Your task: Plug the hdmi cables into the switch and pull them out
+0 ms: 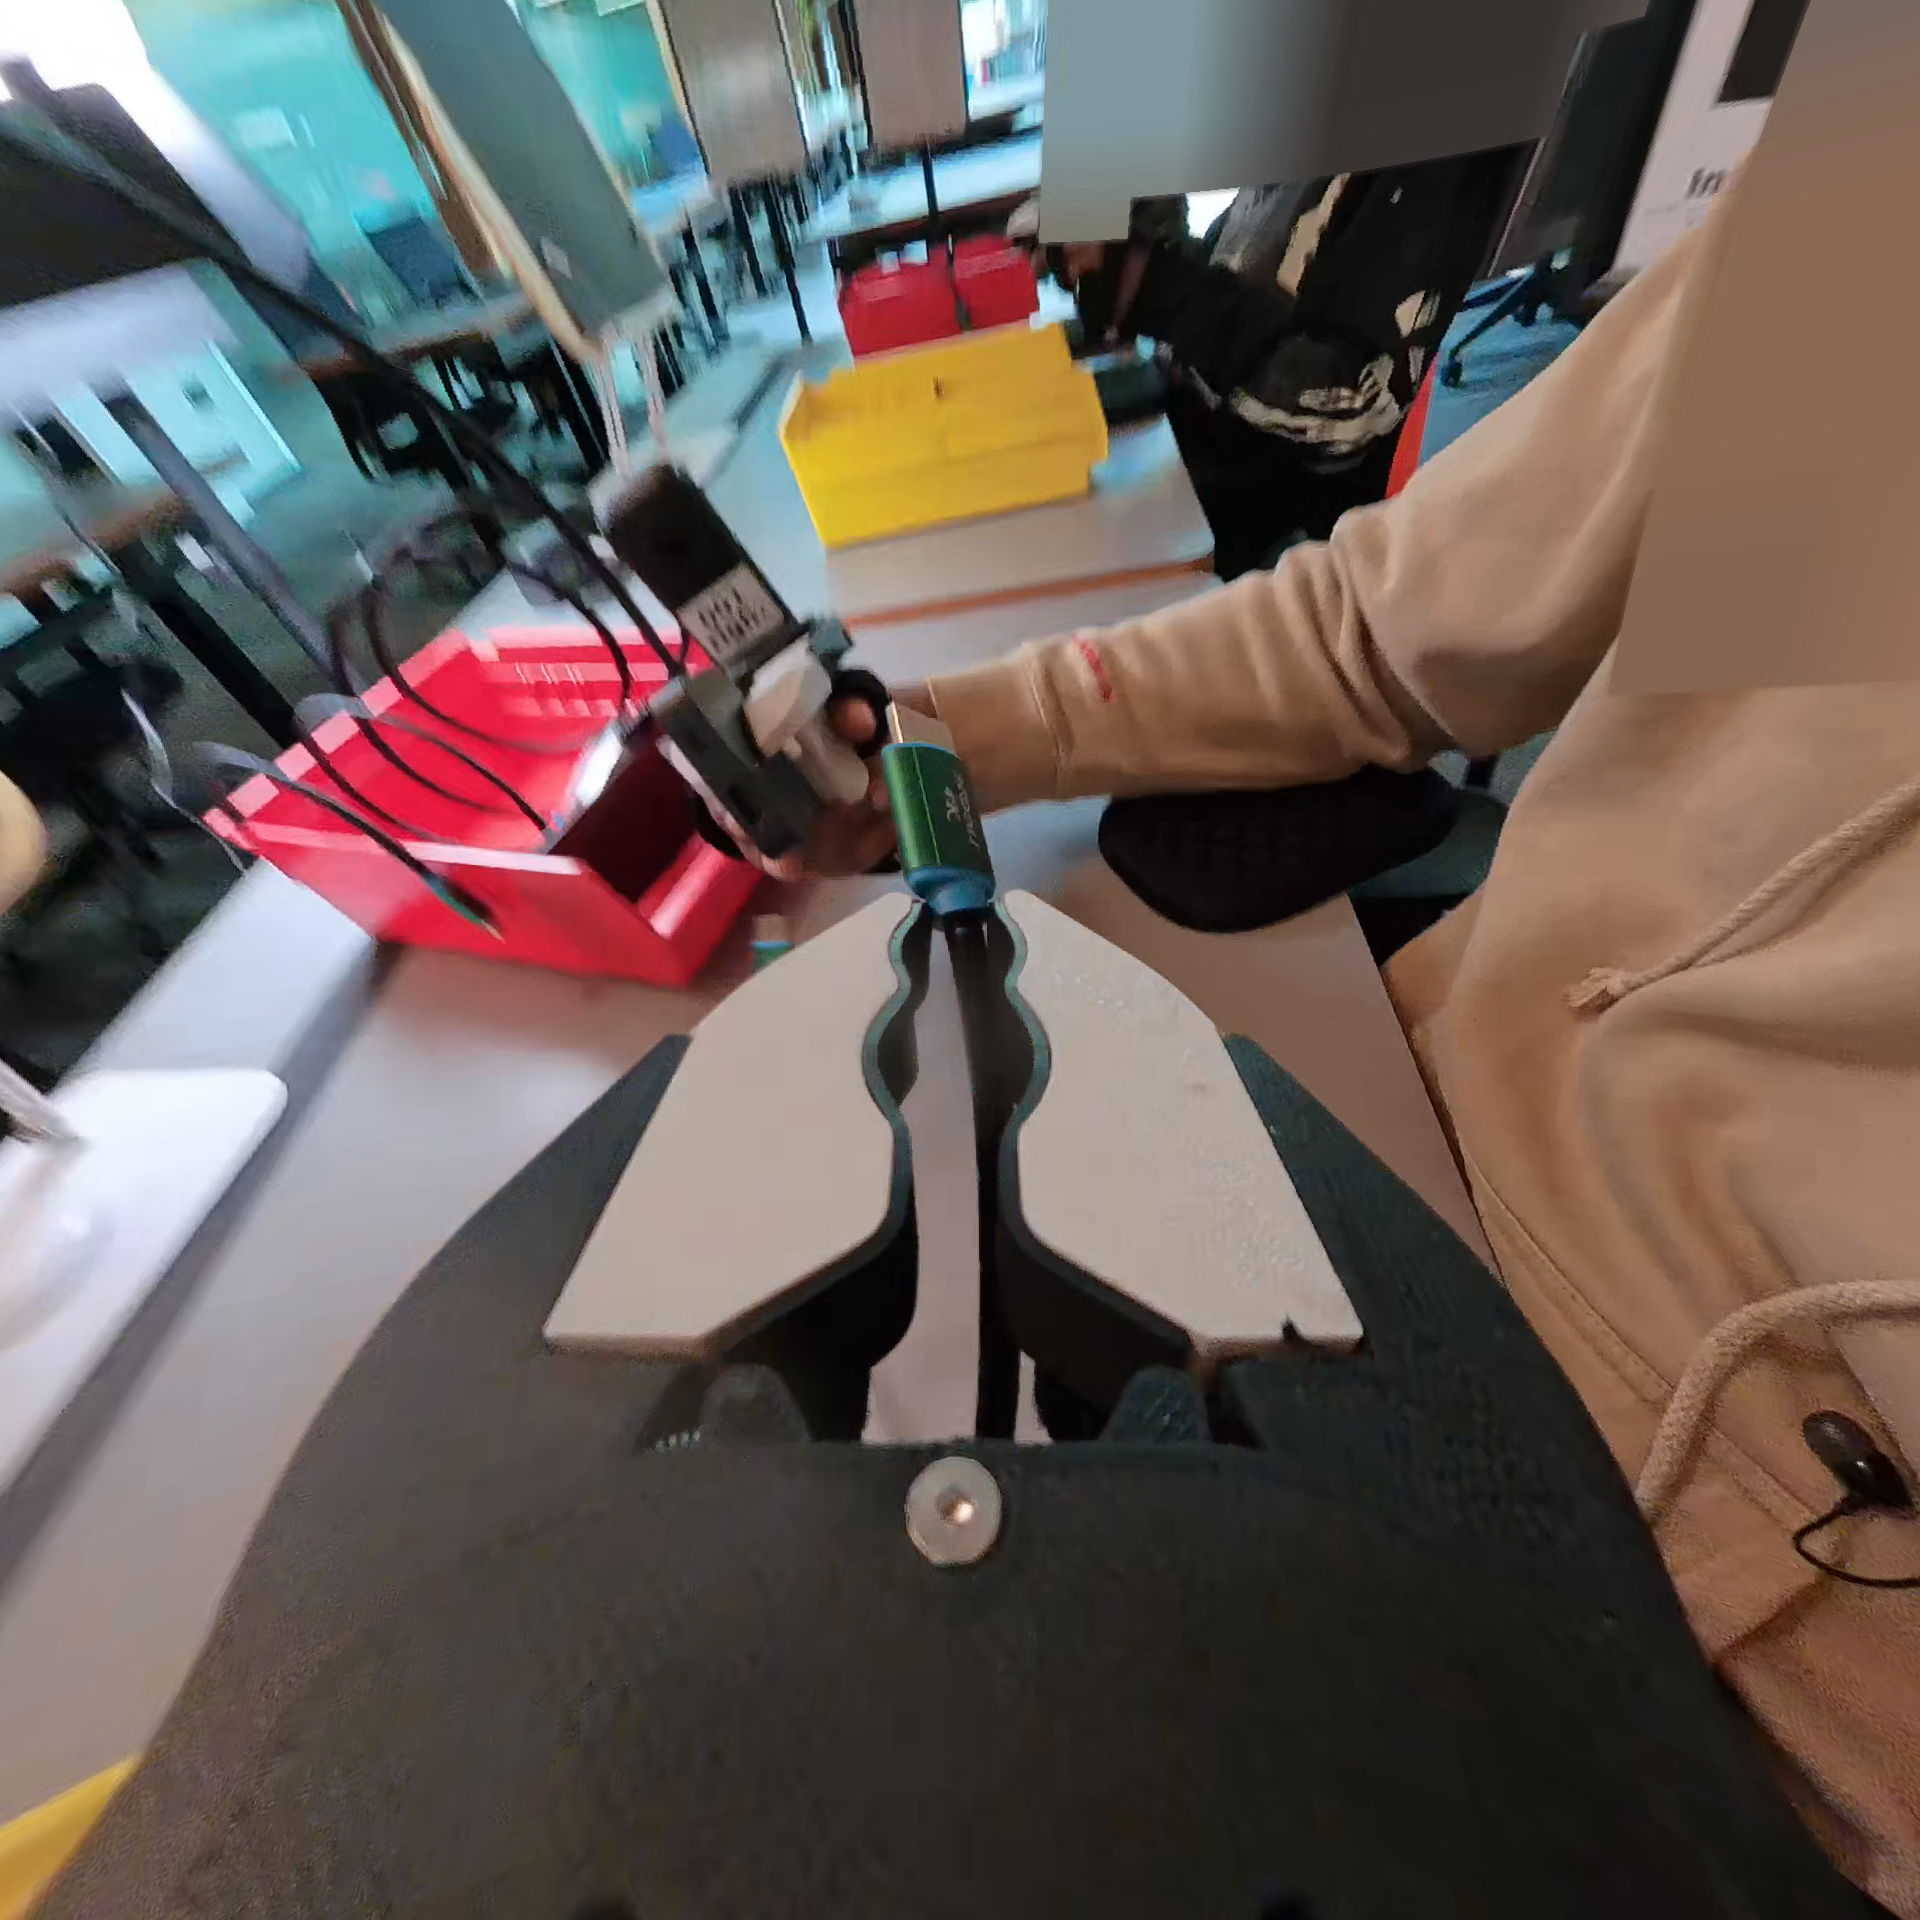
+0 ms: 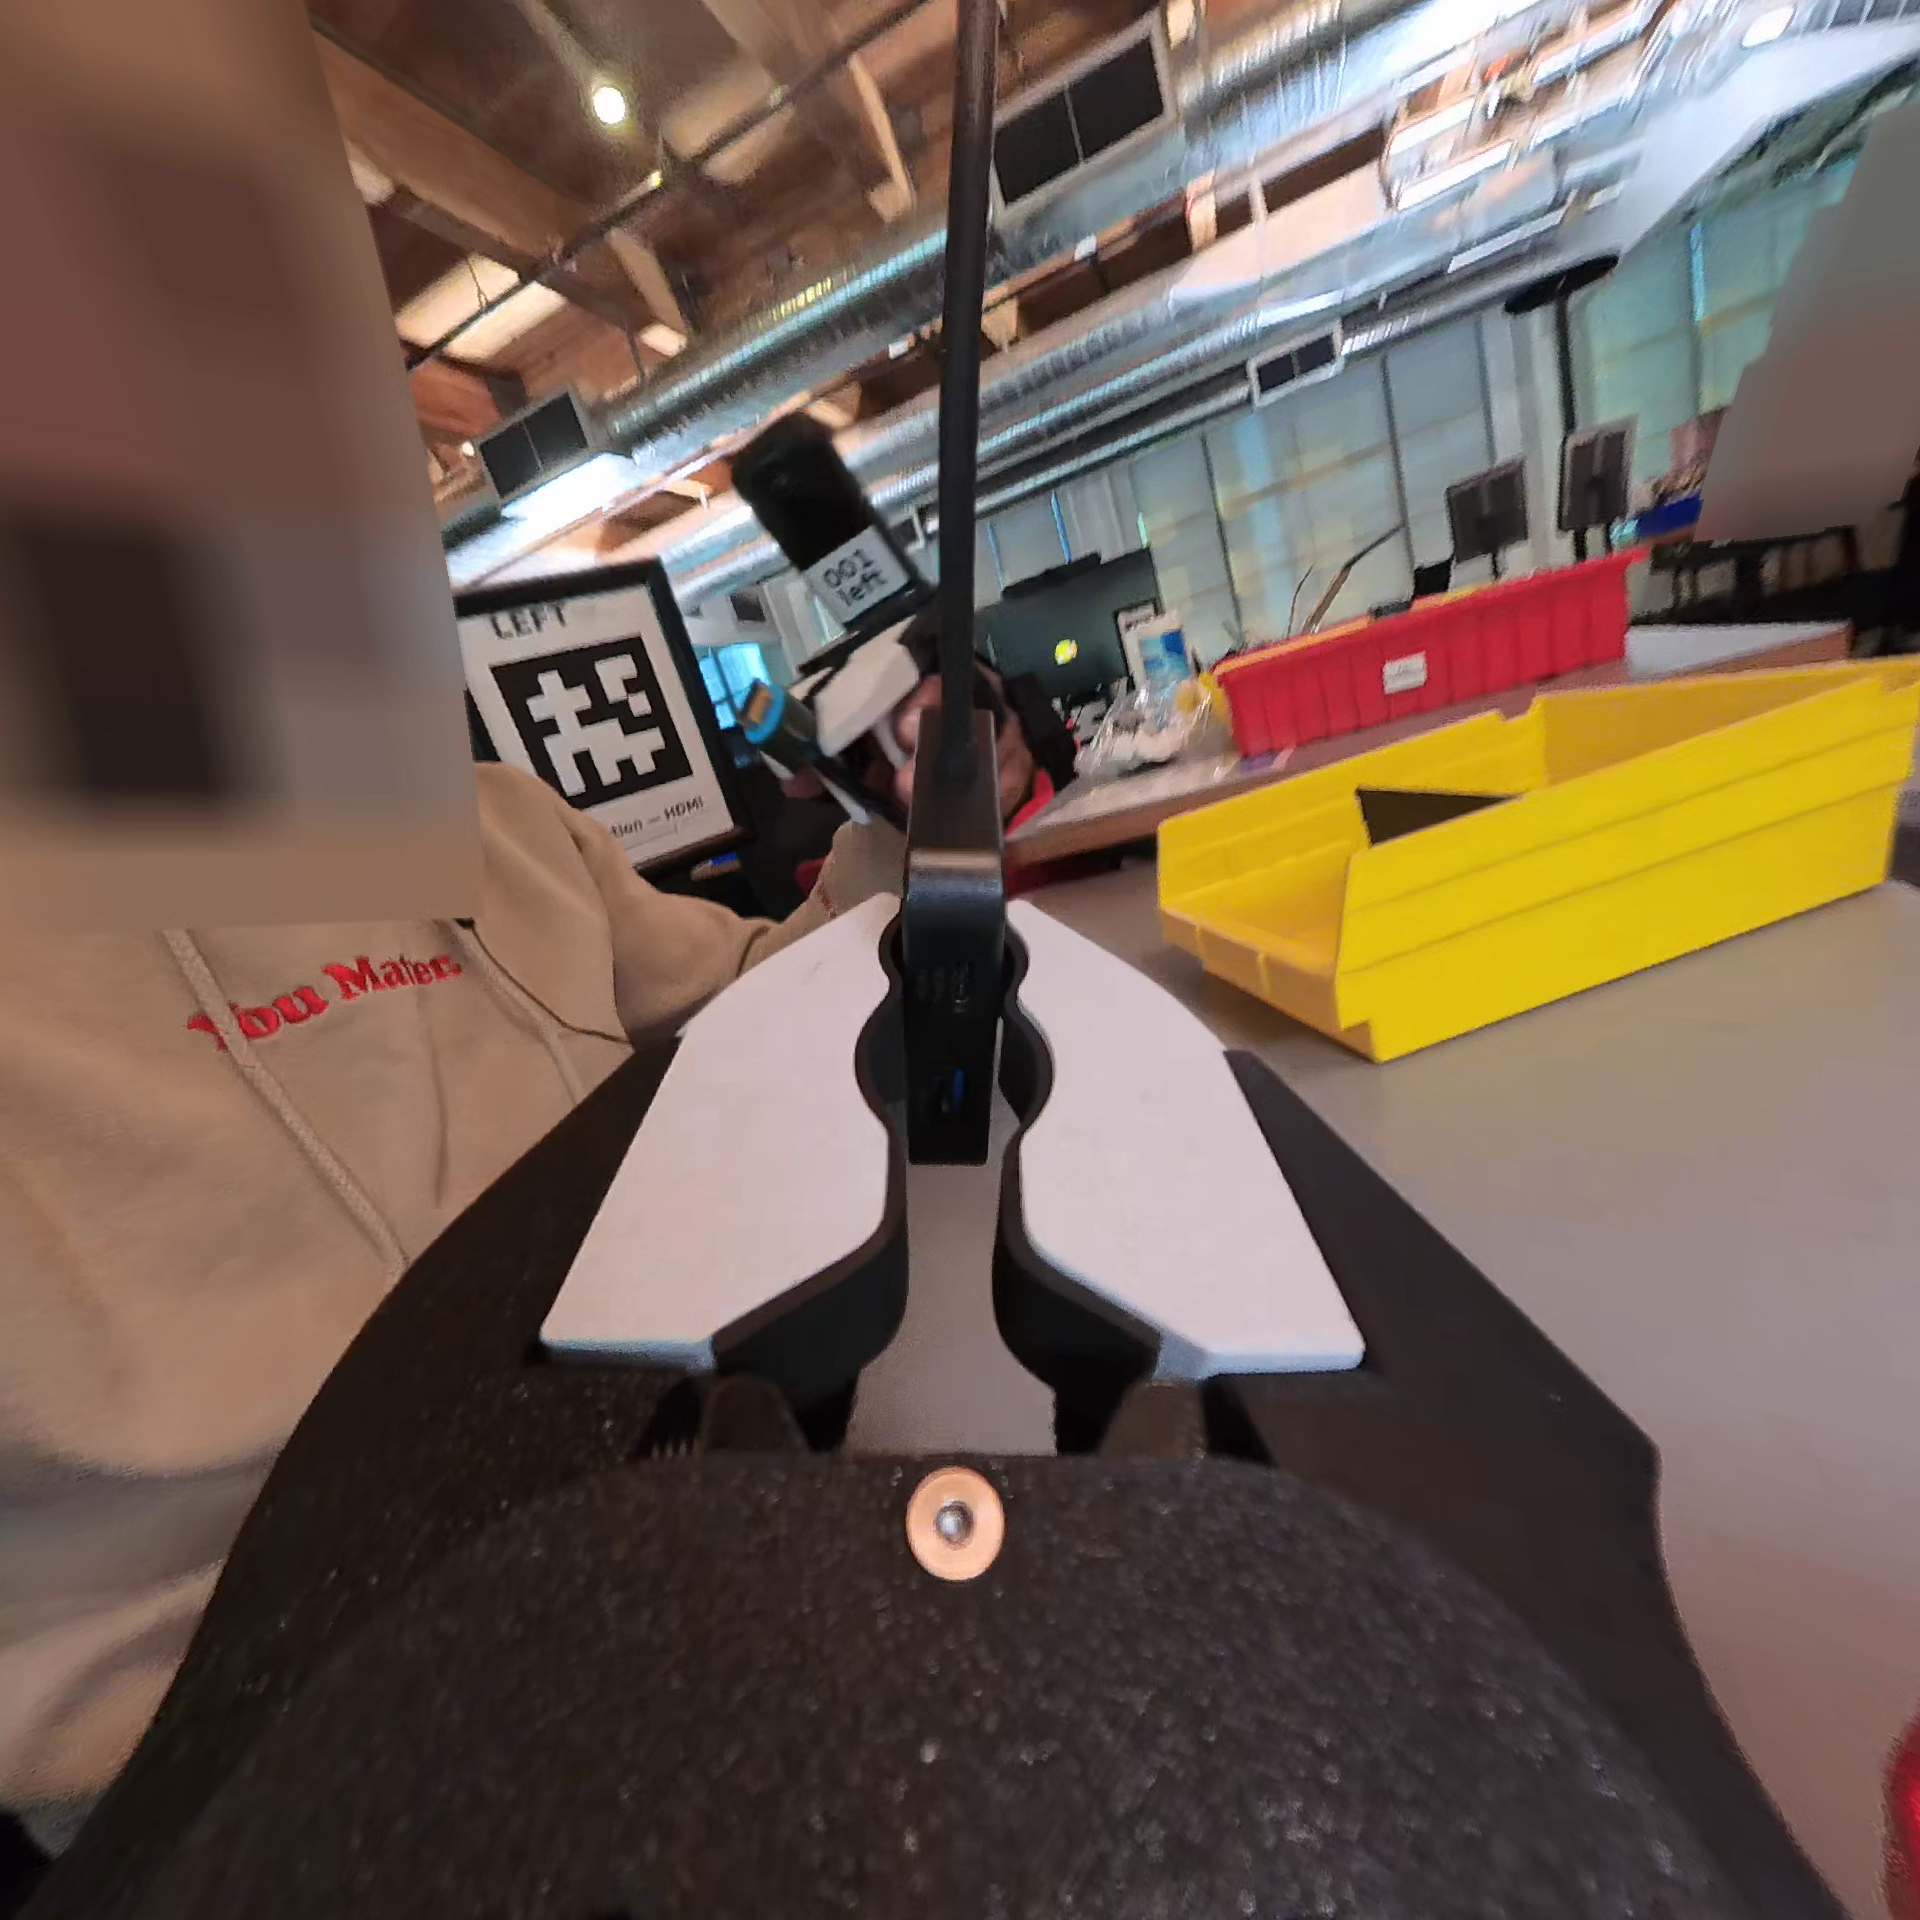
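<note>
My left gripper (image 1: 961, 909) is shut on a black HDMI cable (image 1: 977, 1091) just behind its green plug (image 1: 932, 821), which sticks out past the fingertips with its metal end forward. The plug points at my right gripper (image 1: 753, 764), seen farther off, which holds the black switch (image 1: 623, 821) over a red bin; several black cables hang from it. In the right wrist view my right gripper (image 2: 953, 920) is shut on the switch (image 2: 951, 997), held edge-on, with one black cable (image 2: 961, 416) rising from it. The left gripper (image 2: 831, 717) and the plug (image 2: 769, 719) show just behind, apart from the switch.
A red bin (image 1: 468, 894) sits on the grey table (image 1: 436, 1143) at the left. A yellow bin (image 1: 935, 447) (image 2: 1507, 883) and another red bin (image 2: 1423, 655) stand farther off. A person in a beige hoodie (image 1: 1662, 1039) is close by. A marker board (image 2: 592, 717) stands behind. There is about 15 centimeters between the tips of the two grippers.
</note>
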Available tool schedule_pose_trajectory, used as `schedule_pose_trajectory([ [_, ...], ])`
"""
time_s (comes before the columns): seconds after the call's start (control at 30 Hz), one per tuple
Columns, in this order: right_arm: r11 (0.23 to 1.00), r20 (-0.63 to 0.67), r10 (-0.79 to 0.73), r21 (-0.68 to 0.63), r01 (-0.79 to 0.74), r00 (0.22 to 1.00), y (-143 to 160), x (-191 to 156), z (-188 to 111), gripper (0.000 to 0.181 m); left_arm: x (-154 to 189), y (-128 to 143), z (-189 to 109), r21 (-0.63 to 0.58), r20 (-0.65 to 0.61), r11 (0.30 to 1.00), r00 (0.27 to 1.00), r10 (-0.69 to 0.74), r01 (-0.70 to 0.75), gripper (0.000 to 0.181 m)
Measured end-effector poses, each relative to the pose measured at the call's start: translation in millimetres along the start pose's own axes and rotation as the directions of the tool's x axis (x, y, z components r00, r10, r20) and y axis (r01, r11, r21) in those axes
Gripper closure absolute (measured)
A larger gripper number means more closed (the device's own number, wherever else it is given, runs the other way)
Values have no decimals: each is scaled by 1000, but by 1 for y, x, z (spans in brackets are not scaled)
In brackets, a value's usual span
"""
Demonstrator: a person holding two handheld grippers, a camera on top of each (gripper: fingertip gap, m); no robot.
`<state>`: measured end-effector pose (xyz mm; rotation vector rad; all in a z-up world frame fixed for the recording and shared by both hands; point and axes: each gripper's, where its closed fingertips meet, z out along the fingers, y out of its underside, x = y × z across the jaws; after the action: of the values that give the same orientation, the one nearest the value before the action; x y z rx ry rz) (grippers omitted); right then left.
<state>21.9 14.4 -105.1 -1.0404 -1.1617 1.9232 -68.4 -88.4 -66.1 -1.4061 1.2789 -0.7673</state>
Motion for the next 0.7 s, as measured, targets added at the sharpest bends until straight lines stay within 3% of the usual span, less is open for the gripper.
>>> schedule_pose_trajectory([
  [0.07,999,-29,-30,34,31,999,-12,-1,-9,168,-8,-21,-19,71,59,996,997,41,-46,170],
  [0.1,998,-44,-43,40,45,998,-16,-1,-12,168,-27,-20,-28,88,119,996,993,-3,-7,170],
  [0.2,997,-69,-47,55,51,997,-20,2,-15,168,-91,38,-32,18,222,951,926,-305,308,170],
  [0.27,998,-84,-52,38,55,995,-17,4,-14,168,-106,77,-21,-47,269,932,903,-334,359,170],
  [0.37,998,-91,-57,14,59,994,-13,5,-12,168,-115,114,-5,-202,351,921,903,-249,333,170],
  [0.5,999,-103,-46,0,46,994,-8,10,-11,168,-132,137,0,-307,464,908,878,-118,284,170],
  [0.7,999,-123,-47,-9,46,991,-6,13,-9,168,-149,168,-7,-574,537,812,799,273,108,173],
])
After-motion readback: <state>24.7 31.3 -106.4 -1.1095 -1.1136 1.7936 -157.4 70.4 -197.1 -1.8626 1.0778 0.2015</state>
